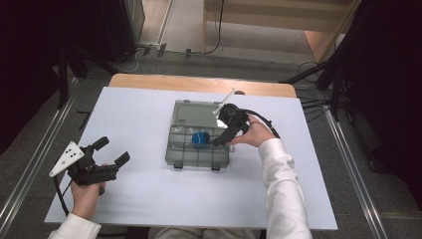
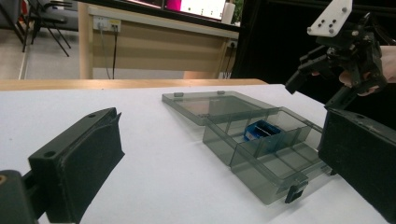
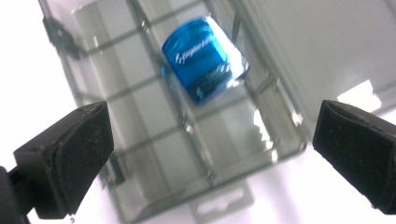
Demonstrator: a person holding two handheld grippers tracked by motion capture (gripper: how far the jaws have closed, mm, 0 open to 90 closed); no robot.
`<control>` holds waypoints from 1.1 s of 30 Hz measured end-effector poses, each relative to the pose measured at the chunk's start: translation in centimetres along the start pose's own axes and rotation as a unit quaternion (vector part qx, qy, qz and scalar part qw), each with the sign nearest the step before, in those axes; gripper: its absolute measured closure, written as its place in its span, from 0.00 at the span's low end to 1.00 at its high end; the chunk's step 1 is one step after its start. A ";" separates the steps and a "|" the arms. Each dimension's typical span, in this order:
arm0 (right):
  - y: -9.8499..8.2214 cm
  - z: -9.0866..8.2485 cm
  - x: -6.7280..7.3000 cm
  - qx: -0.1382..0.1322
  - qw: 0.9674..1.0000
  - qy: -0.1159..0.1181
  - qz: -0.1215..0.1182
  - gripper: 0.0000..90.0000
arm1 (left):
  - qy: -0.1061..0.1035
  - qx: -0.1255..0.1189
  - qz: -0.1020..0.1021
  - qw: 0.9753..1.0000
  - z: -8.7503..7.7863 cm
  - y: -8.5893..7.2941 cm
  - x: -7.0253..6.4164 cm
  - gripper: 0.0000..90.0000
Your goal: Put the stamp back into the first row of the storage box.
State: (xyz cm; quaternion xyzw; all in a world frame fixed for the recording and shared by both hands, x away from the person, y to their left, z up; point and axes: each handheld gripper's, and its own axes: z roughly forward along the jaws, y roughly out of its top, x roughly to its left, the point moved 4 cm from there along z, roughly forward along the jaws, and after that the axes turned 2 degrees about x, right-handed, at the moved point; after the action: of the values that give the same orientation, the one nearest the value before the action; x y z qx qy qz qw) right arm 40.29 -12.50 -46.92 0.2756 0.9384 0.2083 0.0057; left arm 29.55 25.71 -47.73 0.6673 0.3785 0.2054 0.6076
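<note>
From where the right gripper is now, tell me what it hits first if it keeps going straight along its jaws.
Most likely the blue block in the open compartment box: the right gripper, jaws wide apart, points at it. Depth is unclear.

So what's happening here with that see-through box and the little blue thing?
A person holds a gripper in each hand. The right gripper, jaws open, hovers over the open clear compartment box, where a small blue case sits in one compartment. The left gripper, also open and holding nothing, waits off to the side above the white table.
</note>
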 end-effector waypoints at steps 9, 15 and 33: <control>-2.8 -2.0 -0.3 -0.035 0.999 -0.014 0.032 0.00 | 0.001 0.002 0.001 1.000 0.0 -0.1 0.0 0.00; -4.6 -2.9 0.1 -0.040 0.998 -0.027 0.047 0.00 | 0.000 0.002 0.000 1.000 0.1 0.0 -0.1 0.00; -12.9 -5.3 1.2 -0.105 0.984 -0.055 0.135 0.00 | -0.004 0.003 0.001 1.000 0.3 -0.1 -0.4 0.00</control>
State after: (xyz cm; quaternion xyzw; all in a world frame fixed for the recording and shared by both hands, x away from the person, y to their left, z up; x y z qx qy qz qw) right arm 32.00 -23.73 -47.04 0.4089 0.8637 0.2889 0.0583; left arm 29.48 25.24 -47.79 0.6704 0.3762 0.2018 0.6069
